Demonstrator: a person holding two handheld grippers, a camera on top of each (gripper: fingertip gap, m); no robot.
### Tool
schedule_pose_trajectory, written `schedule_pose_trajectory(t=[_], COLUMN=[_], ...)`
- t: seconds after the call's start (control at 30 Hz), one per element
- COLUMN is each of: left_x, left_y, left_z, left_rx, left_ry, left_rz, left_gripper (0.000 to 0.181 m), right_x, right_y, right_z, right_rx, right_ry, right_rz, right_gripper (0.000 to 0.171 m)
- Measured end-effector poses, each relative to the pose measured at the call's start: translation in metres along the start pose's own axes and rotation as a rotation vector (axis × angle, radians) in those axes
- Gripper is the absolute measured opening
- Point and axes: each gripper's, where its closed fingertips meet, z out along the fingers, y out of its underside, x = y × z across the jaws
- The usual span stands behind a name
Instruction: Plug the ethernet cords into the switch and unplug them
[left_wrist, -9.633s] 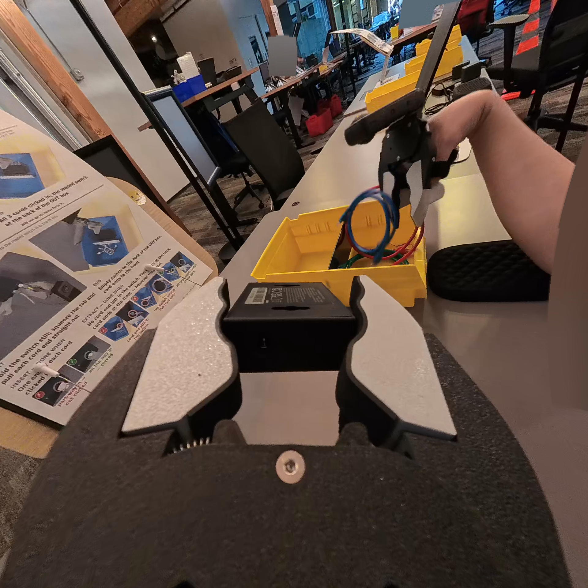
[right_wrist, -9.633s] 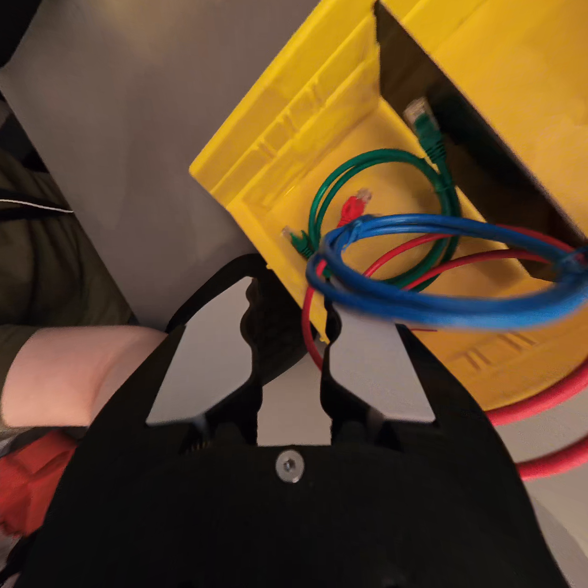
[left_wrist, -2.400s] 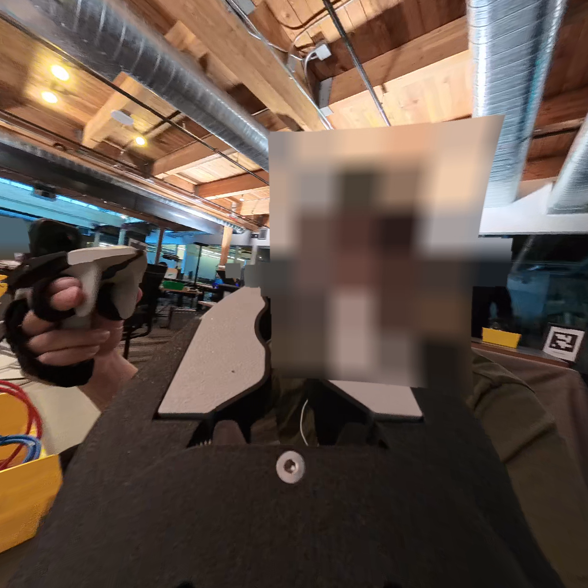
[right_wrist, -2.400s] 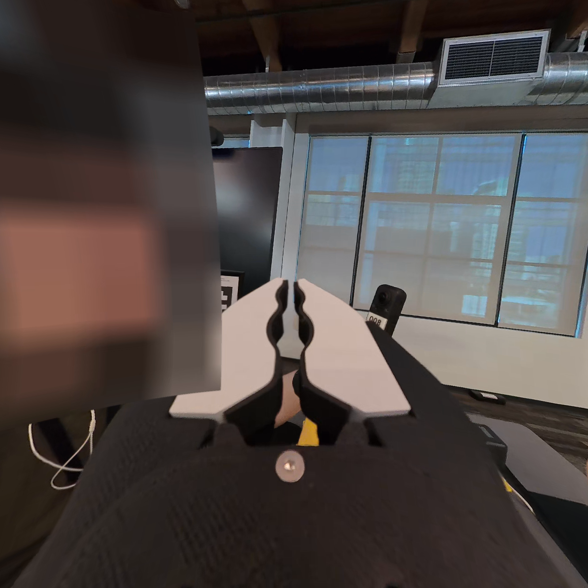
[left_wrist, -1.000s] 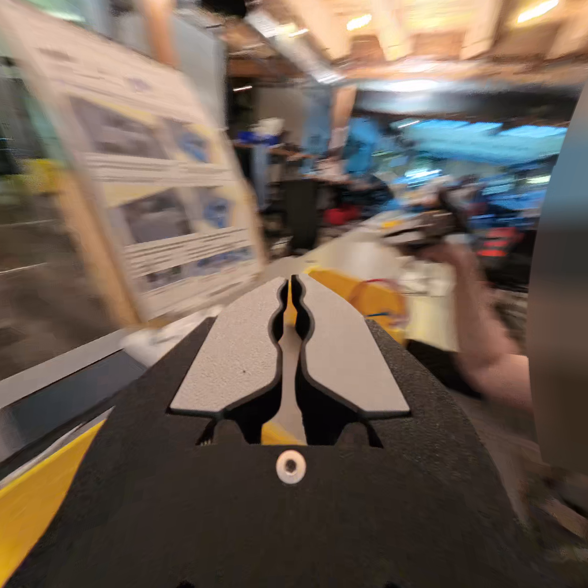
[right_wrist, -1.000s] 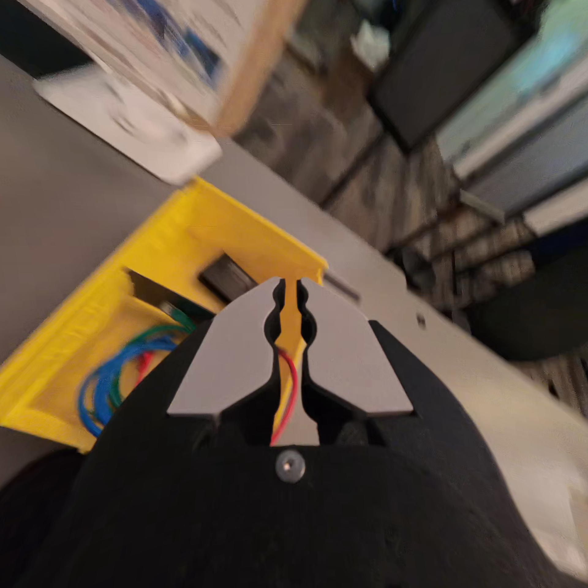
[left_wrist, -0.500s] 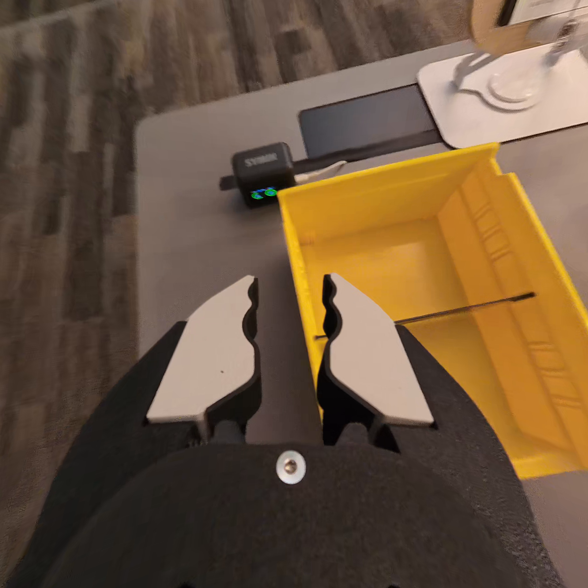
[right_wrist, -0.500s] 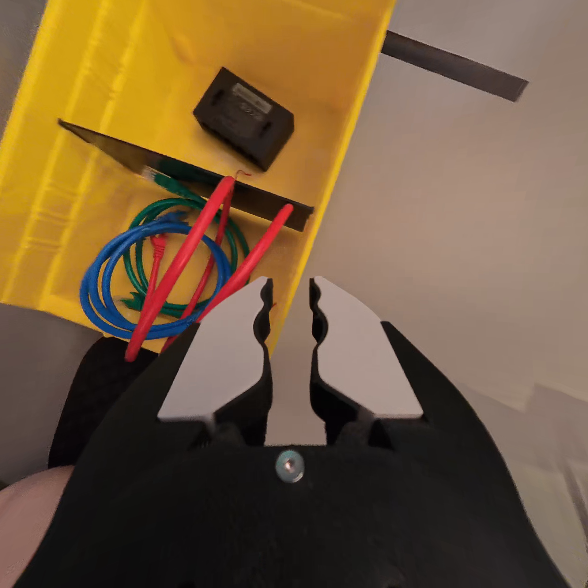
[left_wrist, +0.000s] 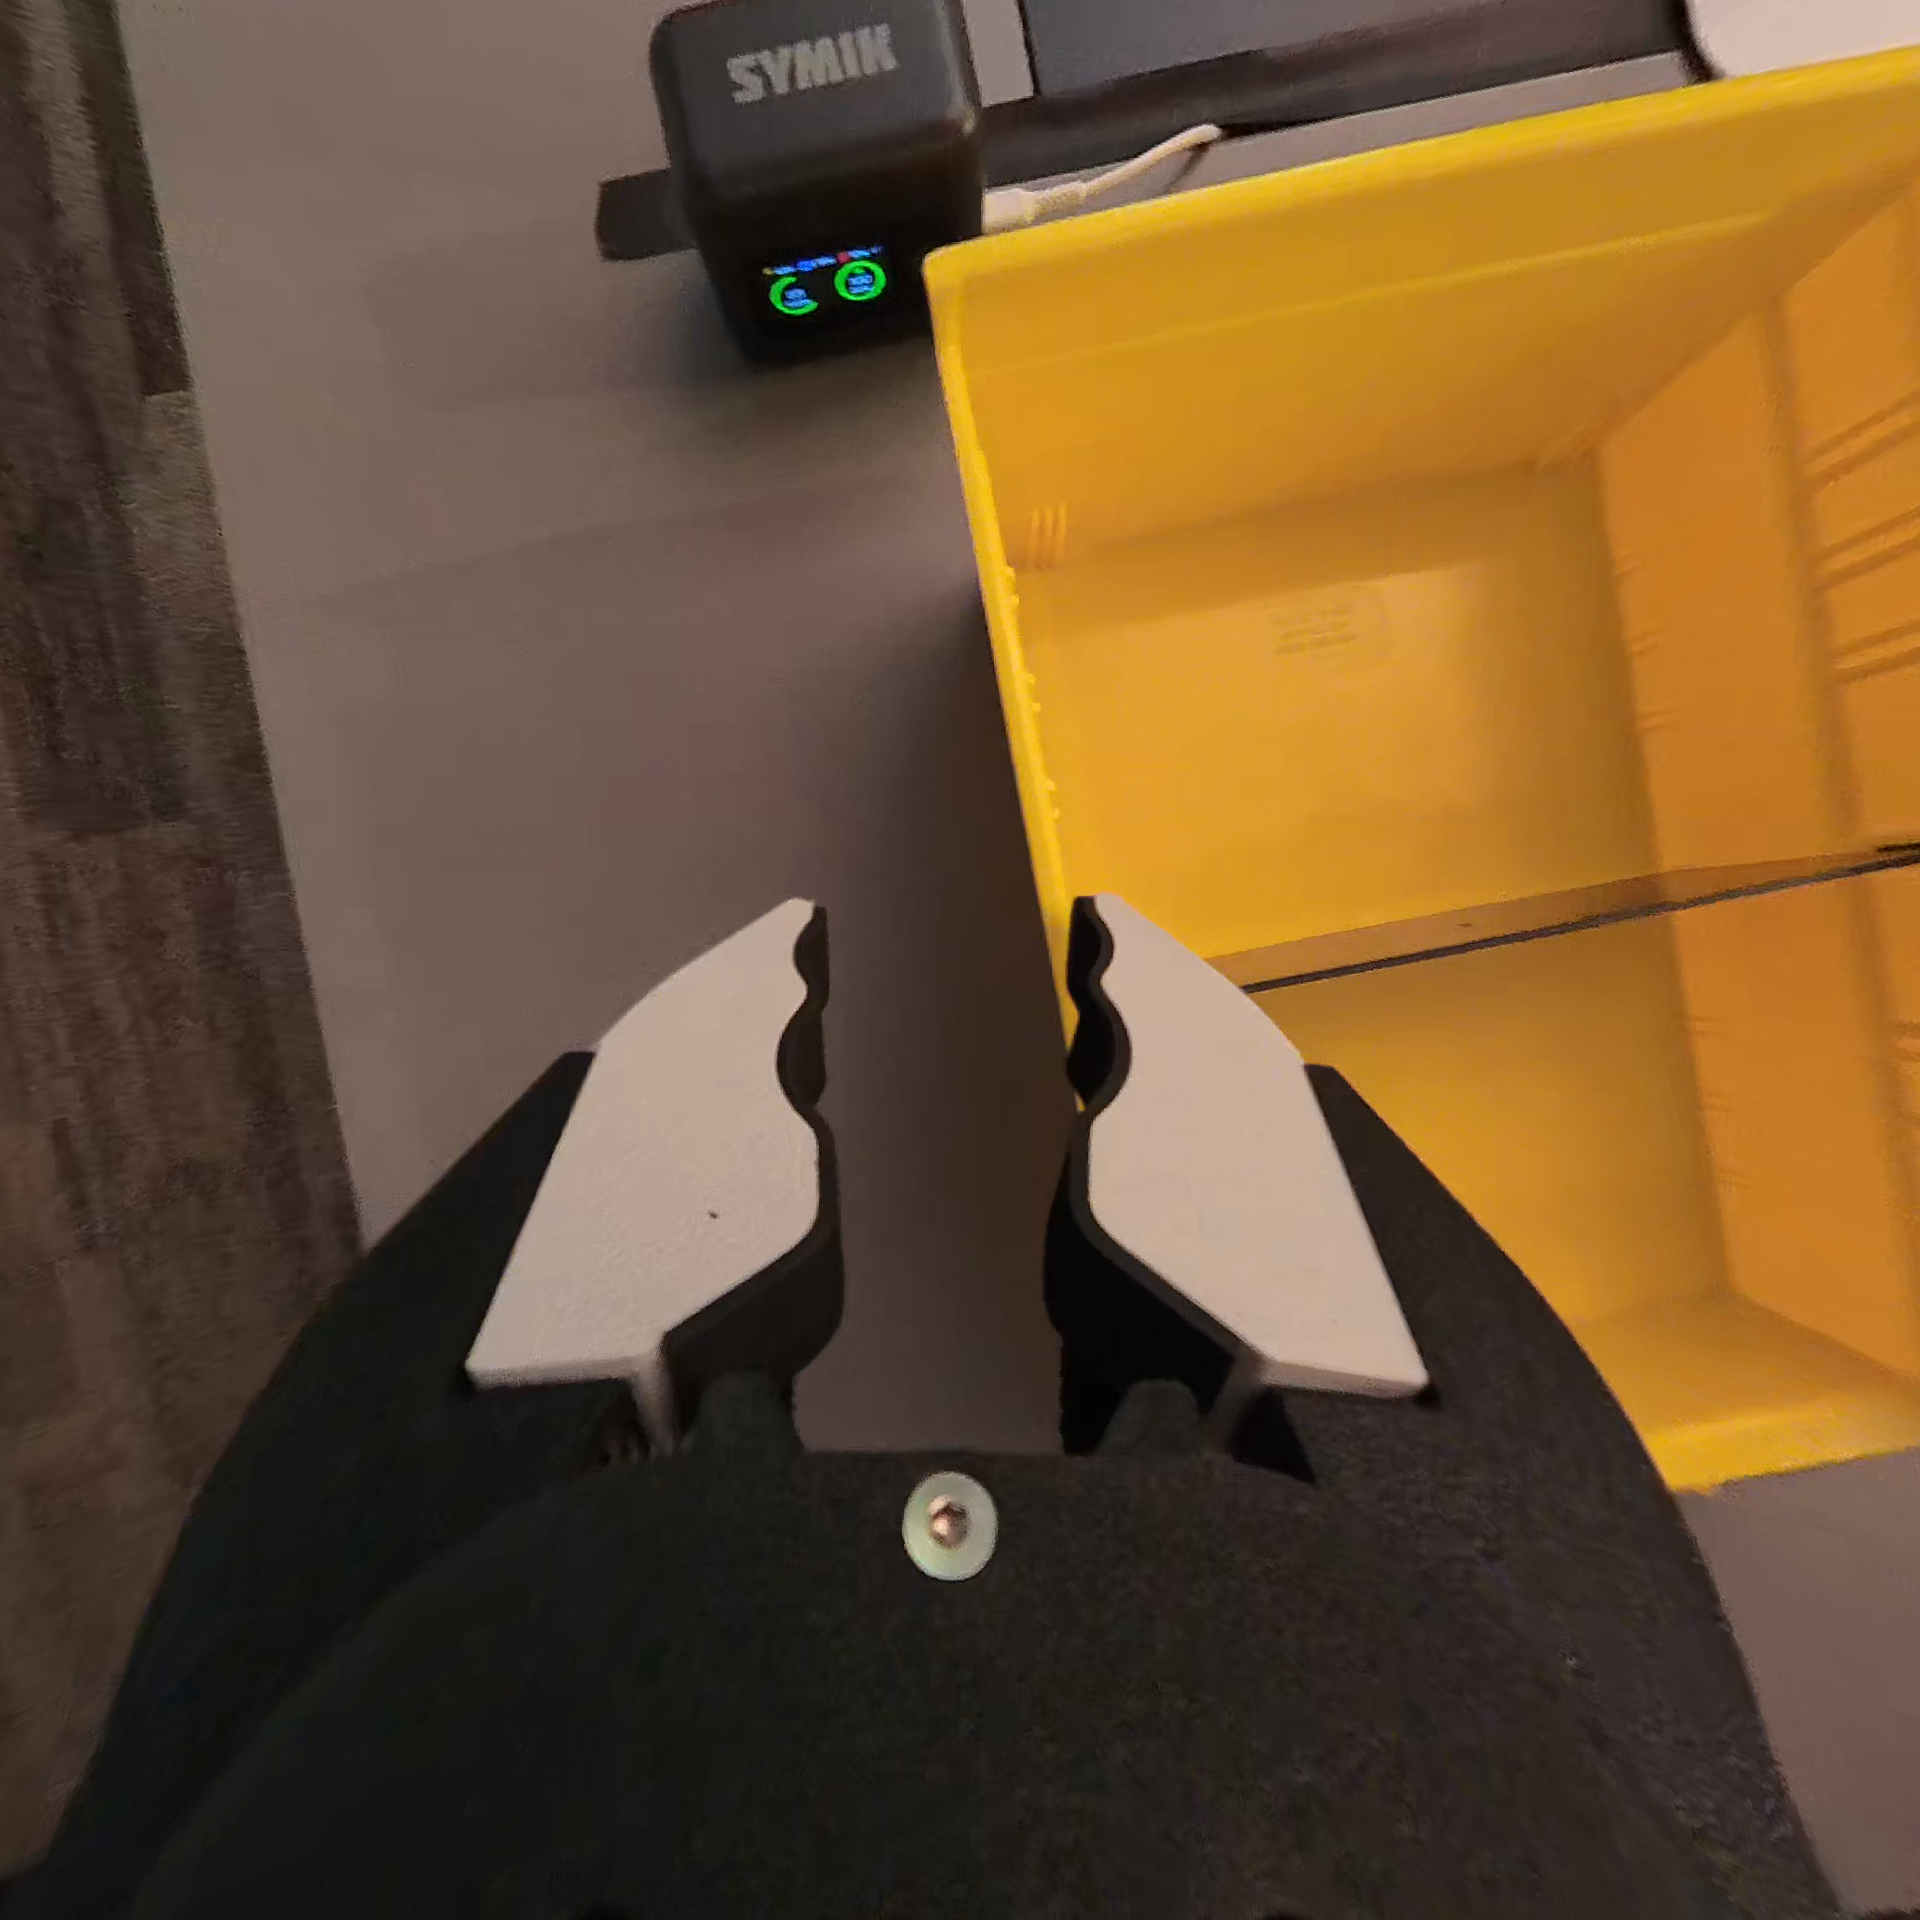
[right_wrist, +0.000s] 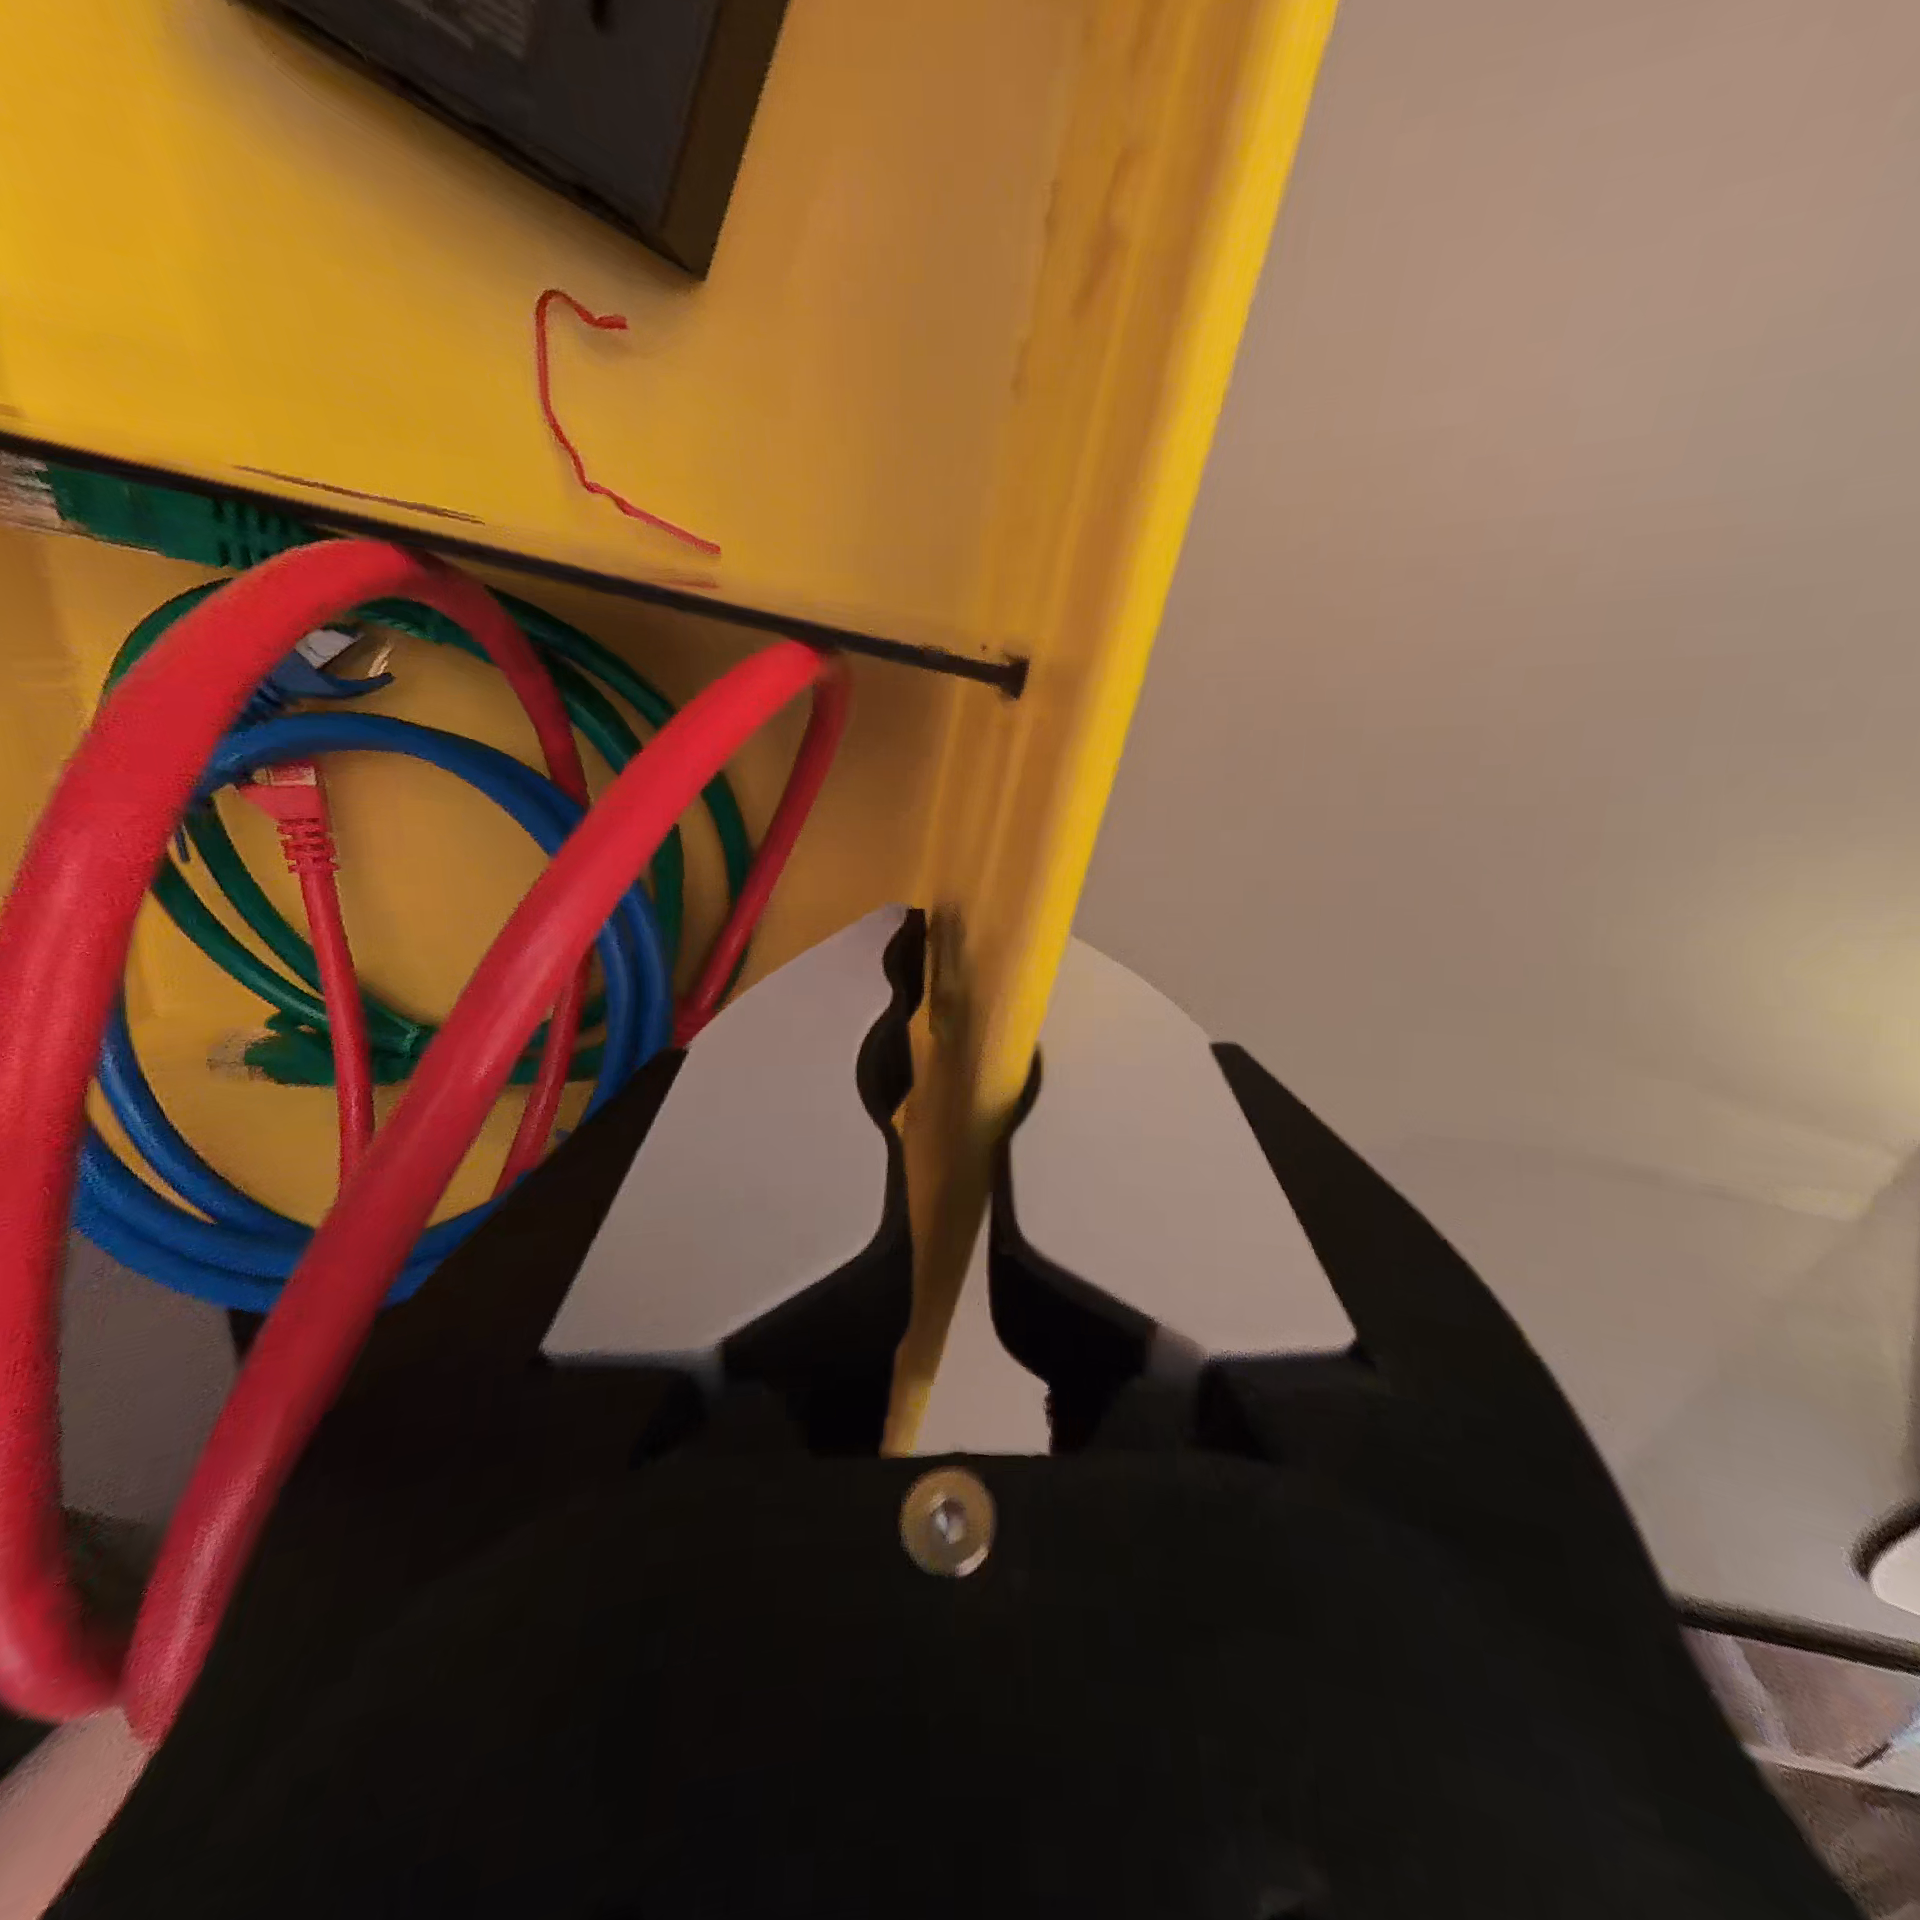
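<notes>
In the right wrist view a yellow bin (right_wrist: 1143, 520) holds the black switch (right_wrist: 499, 104) in its far compartment. Coiled red (right_wrist: 582, 904), blue (right_wrist: 436, 769) and green (right_wrist: 717, 821) ethernet cords lie in the near compartment. A red loop arches out over the near edge. My right gripper (right_wrist: 987, 935) is closed on this bin's right wall, one finger inside and one outside. In the left wrist view my left gripper (left_wrist: 945, 914) is open and empty, straddling the left wall of a second, empty yellow bin (left_wrist: 1351, 364) with a black divider (left_wrist: 1558, 914).
A black charger block with a lit green display (left_wrist: 821, 177) sits on the grey table (left_wrist: 571, 675) just beyond the empty bin's corner, with a white cable beside it. The table edge and carpet floor (left_wrist: 104, 831) lie to the left. A thin red thread (right_wrist: 571, 447) lies near the switch. Tip to tip, the grippers are about 75 cm apart.
Both grippers swung down from the room to the table. The left one lowered beside the empty bin's left wall and opened. The right one lowered onto the cord bin's right wall and narrowed on it.
</notes>
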Motion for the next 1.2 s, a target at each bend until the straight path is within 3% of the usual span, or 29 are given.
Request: schedule_pose_trajectory(t=[0.4, 0.53, 0.83, 1.2], left_x=[0.014, 0.029, 0.034, 0.113], left_y=[0.023, 0.03, 0.033, 0.024], left_z=[0.021, 0.028, 0.032, 0.038], left_rx=[-0.161, -0.221, -0.303, -0.364], left_ry=[0.102, 0.198, 0.066, 0.052], left_rz=[-0.033, -0.075, -0.074, 0.107], left_gripper=[0.04, 0.009, 0.005, 0.008], right_x=[-0.017, -0.034, -0.089, -0.156], right_y=[0.006, 0.01, 0.004, -0.009], right_z=[0.003, 0.002, 0.004, 0.009], right_rx=[-0.09, -0.144, -0.235, -0.276], right_ry=[-0.049, -0.067, -0.097, -0.087], right_rz=[0.06, 0.036, -0.039, -0.197], right_gripper=[0.008, 0.009, 0.009, 0.009])
